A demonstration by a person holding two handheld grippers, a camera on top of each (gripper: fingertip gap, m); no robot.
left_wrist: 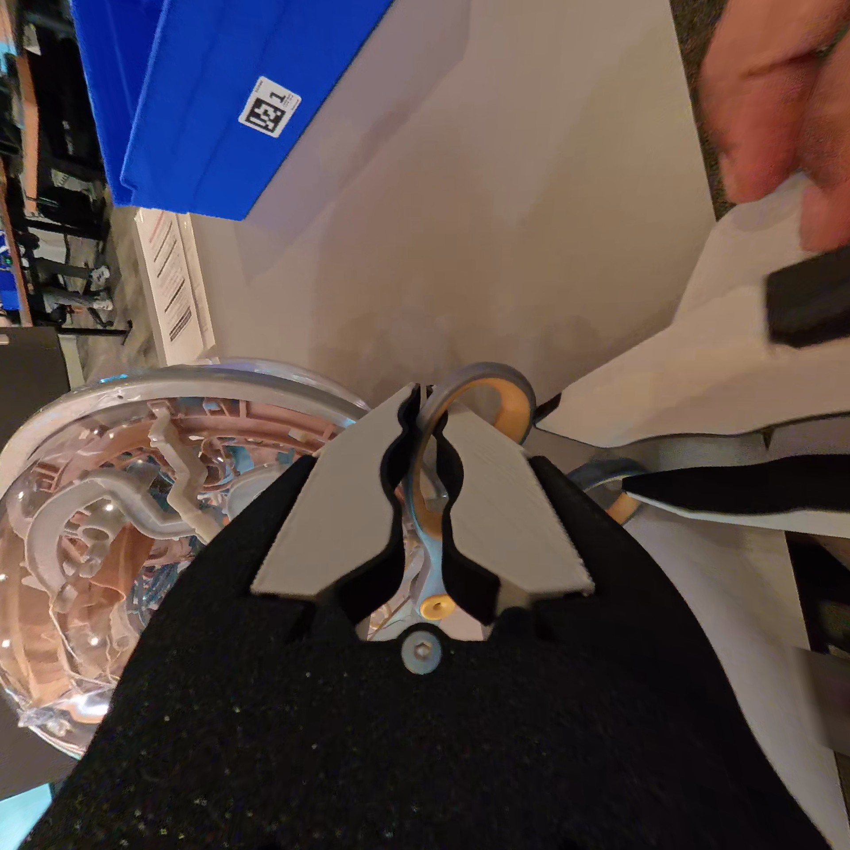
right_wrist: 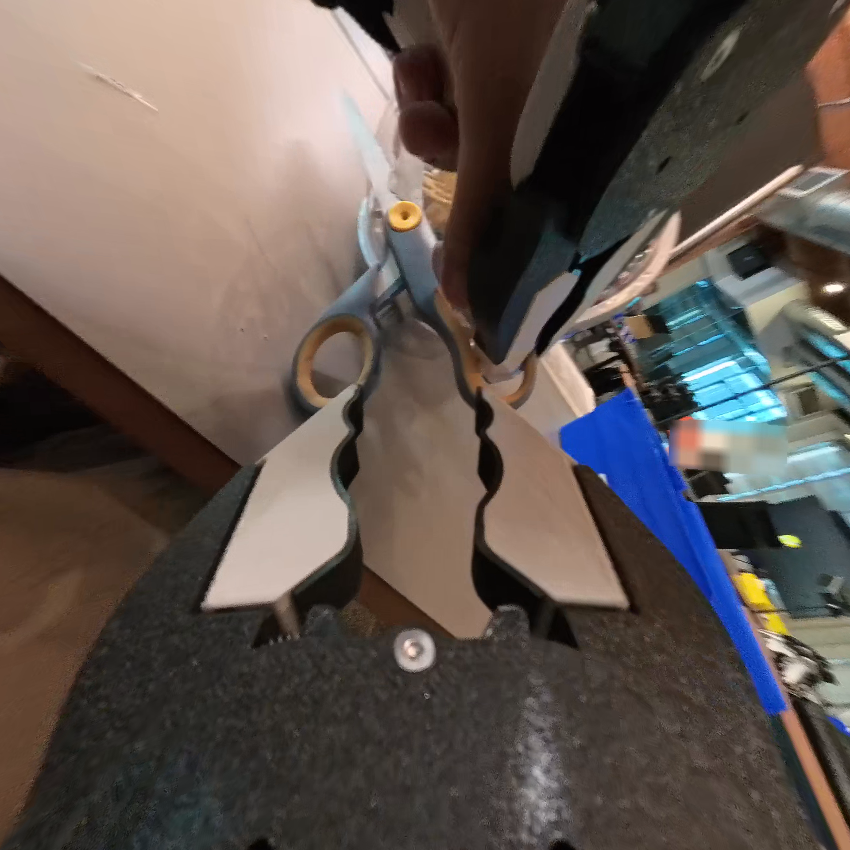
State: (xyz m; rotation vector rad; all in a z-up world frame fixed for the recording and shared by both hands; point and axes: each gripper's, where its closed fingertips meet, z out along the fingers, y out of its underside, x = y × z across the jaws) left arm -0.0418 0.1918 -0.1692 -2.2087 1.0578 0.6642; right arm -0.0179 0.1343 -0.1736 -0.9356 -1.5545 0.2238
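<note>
A pair of scissors (left_wrist: 434, 607) with grey-blue handles, tan-lined loops and a yellow pivot lies over the white table (left_wrist: 460, 207). My left gripper (left_wrist: 421, 391) is shut on one handle loop (left_wrist: 501, 391). It shows in the right wrist view (right_wrist: 501, 368), pinching that loop (right_wrist: 524, 391). My right gripper (right_wrist: 416, 395) is open, with one fingertip at the free loop (right_wrist: 335, 363) and the other near the held loop. It enters the left wrist view from the right (left_wrist: 575, 441). The blades (right_wrist: 368, 138) point away.
A clear ball with a maze inside (left_wrist: 115, 506) sits just left of the left gripper. A blue bin (left_wrist: 207, 92) with a white tag stands farther back, beside printed sheets (left_wrist: 175, 285). A person's hand (left_wrist: 782, 115) holds the right gripper. The table's brown edge (right_wrist: 138, 391) runs at the left. The left gripper's tips are roughly 6 cm from the right gripper's.
</note>
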